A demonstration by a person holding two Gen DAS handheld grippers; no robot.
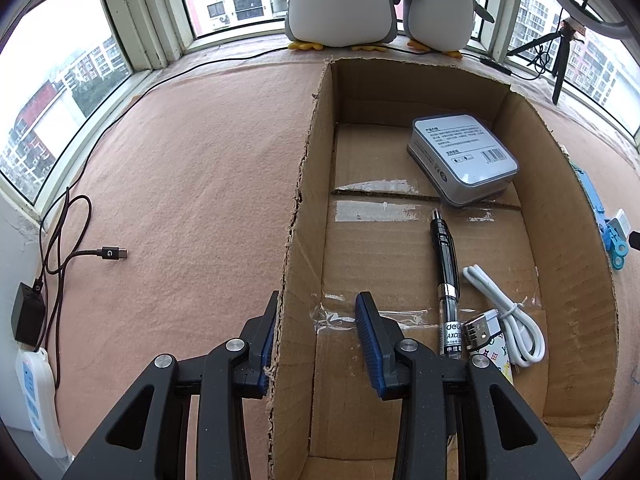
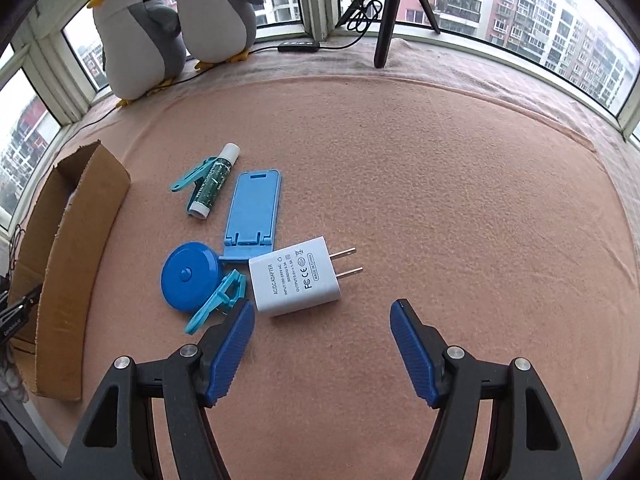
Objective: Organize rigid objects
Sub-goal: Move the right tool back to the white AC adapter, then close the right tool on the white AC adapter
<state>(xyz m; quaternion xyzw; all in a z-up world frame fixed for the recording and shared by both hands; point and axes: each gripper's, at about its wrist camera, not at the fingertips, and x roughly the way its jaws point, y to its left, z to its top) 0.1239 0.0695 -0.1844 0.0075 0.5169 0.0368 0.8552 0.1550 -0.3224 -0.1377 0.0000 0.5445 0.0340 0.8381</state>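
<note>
Left gripper (image 1: 318,304) is drawn in narrow and straddles the near left wall of the box (image 1: 520,128) - outer pad against the cardboard, inner pad clear of it. Inside the box are a tin (image 1: 464,156) at the far end and a pen (image 1: 444,256) and white cable (image 1: 508,312) nearer. Right gripper (image 2: 322,314) is spread wide and empty over the cloth right of the box - adapter (image 2: 294,282) just beyond its left pad, with tape measure (image 2: 188,276), stand (image 2: 252,208) and glue stick (image 2: 214,184) between adapter and box.
</note>
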